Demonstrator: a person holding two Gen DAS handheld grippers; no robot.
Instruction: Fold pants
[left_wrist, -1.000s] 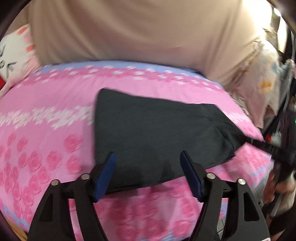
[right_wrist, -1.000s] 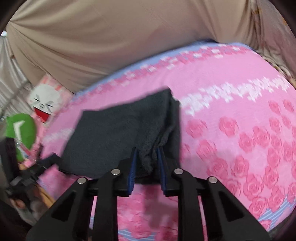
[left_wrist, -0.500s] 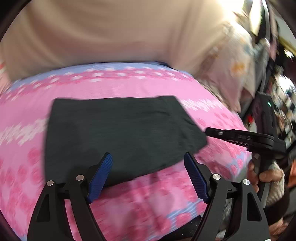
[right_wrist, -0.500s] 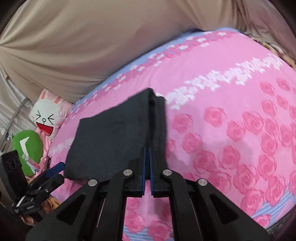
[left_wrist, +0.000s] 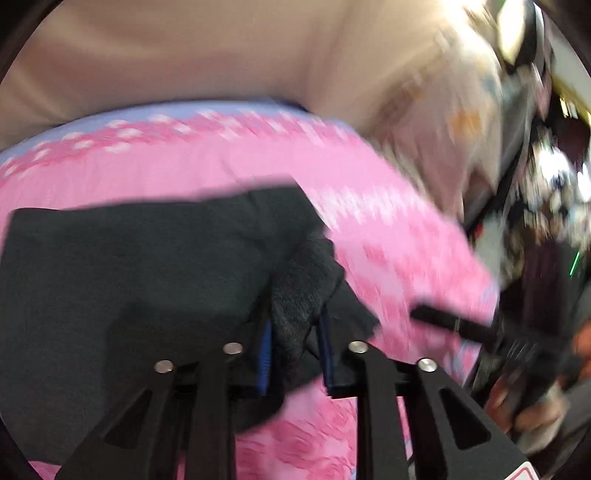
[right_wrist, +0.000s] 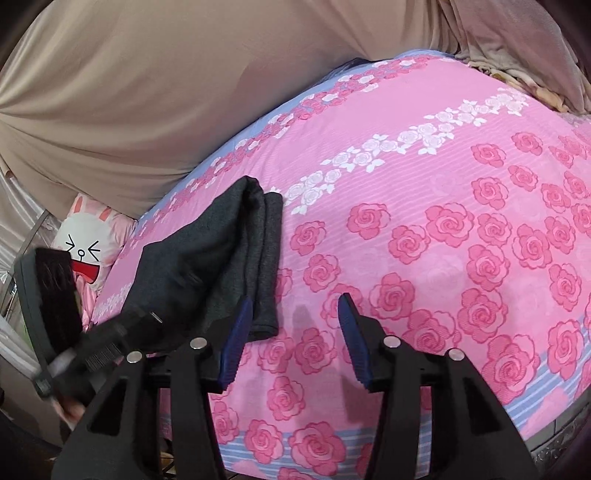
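Left wrist view shows the left claw (left_wrist: 295, 347) just clamped onto the dark pants' (left_wrist: 147, 266) bunched edge on the bed (right_wrist: 424, 221), while the right claw (right_wrist: 291, 332), now apart, has let go, handing over the next fold.

A bunched fold of the dark pants (left_wrist: 155, 266) is pinched by the just-closed left gripper (left_wrist: 295, 350) on the pink bedspread (left_wrist: 388, 243).

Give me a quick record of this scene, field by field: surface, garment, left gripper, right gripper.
surface: pink rose-print bedsheet
garment: dark grey pants, folded, lying on the sheet
left gripper: left gripper has just been closing; fingers pinch a bunched corner of the pants
right gripper: right gripper has just been opening; nothing between fingers, pants beside it
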